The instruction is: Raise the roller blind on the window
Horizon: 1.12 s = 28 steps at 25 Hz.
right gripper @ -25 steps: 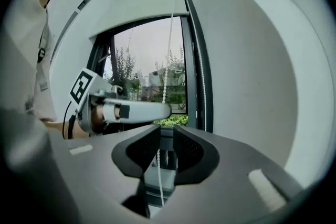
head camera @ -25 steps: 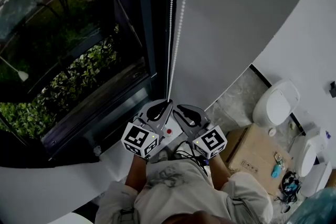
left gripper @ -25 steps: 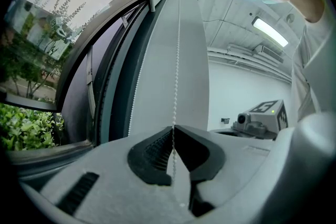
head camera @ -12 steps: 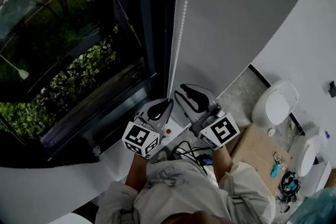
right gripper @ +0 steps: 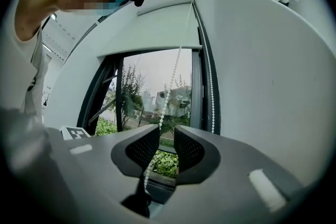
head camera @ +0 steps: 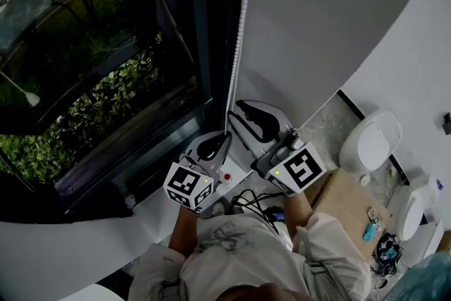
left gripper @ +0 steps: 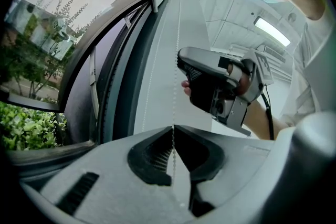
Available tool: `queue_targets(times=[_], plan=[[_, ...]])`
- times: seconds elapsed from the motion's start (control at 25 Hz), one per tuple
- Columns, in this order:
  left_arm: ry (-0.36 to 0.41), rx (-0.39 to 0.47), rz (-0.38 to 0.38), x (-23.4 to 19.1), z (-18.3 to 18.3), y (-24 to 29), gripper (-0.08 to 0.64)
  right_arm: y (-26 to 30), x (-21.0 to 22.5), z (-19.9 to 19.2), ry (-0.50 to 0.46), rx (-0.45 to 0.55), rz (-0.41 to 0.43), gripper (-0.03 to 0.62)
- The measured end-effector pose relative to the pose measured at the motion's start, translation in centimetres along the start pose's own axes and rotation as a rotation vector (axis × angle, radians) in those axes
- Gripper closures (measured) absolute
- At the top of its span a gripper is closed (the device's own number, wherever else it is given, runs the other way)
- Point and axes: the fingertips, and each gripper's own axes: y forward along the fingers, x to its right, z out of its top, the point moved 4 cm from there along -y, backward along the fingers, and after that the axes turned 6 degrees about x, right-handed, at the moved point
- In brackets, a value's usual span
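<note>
I am looking down on the window (head camera: 106, 81), which is filling the left of the head view, with a green hedge showing through the glass. In the right gripper view the roller blind (right gripper: 157, 29) is covering only the top band of the pane, so I am judging it to be well up already. The left gripper (left gripper: 172, 129) is sitting low near the sill, clenched on the bead chain (head camera: 243, 25). I am reading that grip as an anchor that is stopping the loop from slipping back. The right gripper (right gripper: 166, 132) is standing above it, its jaws having just been opening. One strand is running loosely between the pads, which are not pressing on it. I am taking that as lining up a higher grasp for another pull.
</note>
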Motion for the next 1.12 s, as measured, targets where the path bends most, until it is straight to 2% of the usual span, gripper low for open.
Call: queue_targets(times=[0.56, 0.6, 0.68, 0.8, 1.12], plan=[[-0.001, 0.012, 0.007, -0.2, -0.2, 0.5, 0.538, 1.1, 0.3, 0.9, 0.008, 0.024, 0.011, 0.492], [-0.002, 0.012, 0.007, -0.1, -0.2, 0.6, 0.538, 1.3, 0.5, 0.9, 0.007, 0.025, 0.011, 0.497], [-0.004, 0.014, 0.008, -0.1, -0.2, 0.8, 0.538, 1.5, 0.7, 1.0, 0.005, 0.025, 0.009, 0.548], [-0.005, 0.016, 0.013, -0.3, -0.2, 1.0, 0.538, 1.6, 0.8, 0.9, 0.008, 0.034, -0.005, 0.576], [-0.019, -0.016, 0.032, -0.9, -1.8, 1.2, 0.538, 1.3, 0.8, -0.9, 0.014, 0.014, -0.022, 0.581]])
